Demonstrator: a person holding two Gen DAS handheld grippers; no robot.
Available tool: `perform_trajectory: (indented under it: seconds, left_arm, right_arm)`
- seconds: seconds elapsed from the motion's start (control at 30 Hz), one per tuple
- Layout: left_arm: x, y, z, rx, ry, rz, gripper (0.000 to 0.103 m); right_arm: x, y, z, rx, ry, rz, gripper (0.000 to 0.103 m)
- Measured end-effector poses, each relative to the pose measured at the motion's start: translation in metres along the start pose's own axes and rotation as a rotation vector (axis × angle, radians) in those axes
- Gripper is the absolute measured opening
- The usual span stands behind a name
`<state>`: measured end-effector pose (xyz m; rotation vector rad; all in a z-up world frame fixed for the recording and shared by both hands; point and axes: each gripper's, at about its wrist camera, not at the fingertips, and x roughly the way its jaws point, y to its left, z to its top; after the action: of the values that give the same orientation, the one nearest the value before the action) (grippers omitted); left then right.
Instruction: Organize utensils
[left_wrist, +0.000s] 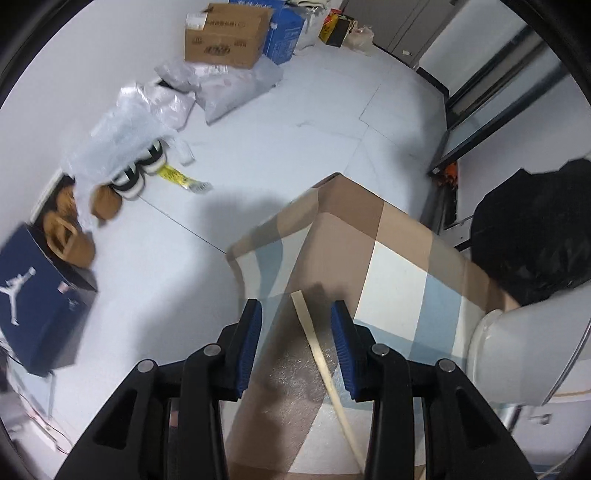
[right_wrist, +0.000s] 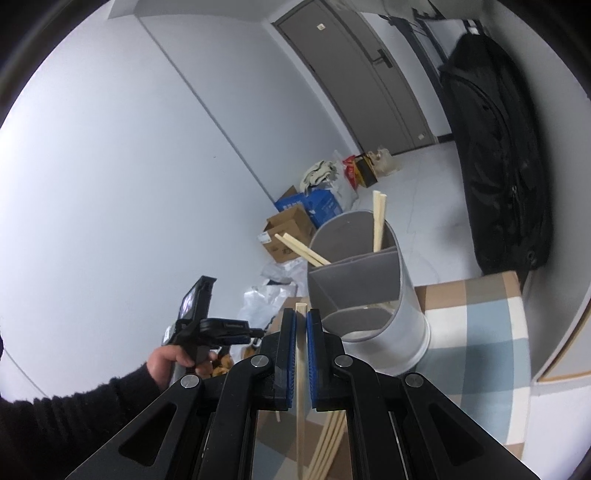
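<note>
In the right wrist view my right gripper (right_wrist: 301, 317) is shut on a pale wooden chopstick (right_wrist: 300, 373) and holds it upright, just left of a grey divided utensil holder (right_wrist: 373, 295). Chopsticks (right_wrist: 377, 221) stand in the holder's far compartments, and several more chopsticks (right_wrist: 327, 446) lie on the checked cloth below. In the left wrist view my left gripper (left_wrist: 295, 314) is open above the table corner, with one chopstick (left_wrist: 321, 362) lying on the cloth between its fingers, untouched. The holder's edge (left_wrist: 491, 347) shows at the right.
The checked cloth table (left_wrist: 395, 266) ends close ahead, with floor beyond. On the floor lie a blue shoe box (left_wrist: 33, 299), shoes, plastic bags and cardboard boxes (left_wrist: 225, 35). A black bag (right_wrist: 495, 155) hangs right of the table. My left hand and gripper handle (right_wrist: 195, 332) show at left.
</note>
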<state>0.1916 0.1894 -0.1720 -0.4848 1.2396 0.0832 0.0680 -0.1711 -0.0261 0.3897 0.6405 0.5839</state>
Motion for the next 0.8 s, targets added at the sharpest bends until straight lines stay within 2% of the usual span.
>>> perform_trajectory:
  seconds: [0.13,0.27,0.4,0.5,0.57,0.63,0.8]
  left_arm:
    - [0.008,-0.001,0.002,-0.014,0.022,-0.006,0.033]
    - [0.011,0.006,0.0,-0.06,0.032,-0.052,0.031]
    - [0.01,0.006,0.003,-0.074,0.02,-0.114,0.018]
    - [0.009,0.005,0.004,-0.065,0.008,-0.119,0.014]
    - [0.006,0.009,0.004,-0.084,-0.003,-0.126,0.006]
    - [0.005,0.015,0.006,-0.115,-0.007,-0.142,0.002]
    - [-0.009,0.013,0.003,-0.093,-0.048,-0.135,0.002]
  right_arm:
    - [0.004,-0.006,0.001,0.018,0.005,-0.001,0.005]
    - [0.003,-0.005,0.001,0.017,0.002,-0.004,0.005]
    - [0.002,-0.006,0.0,0.022,0.001,-0.007,0.005]
    - [0.0,-0.005,0.0,0.023,-0.002,-0.011,0.005]
    - [-0.001,-0.005,0.0,0.023,-0.007,-0.013,0.005]
    - [-0.001,-0.004,0.001,0.022,-0.007,-0.016,0.005]
    - [-0.003,-0.004,0.004,0.016,-0.02,-0.024,0.005]
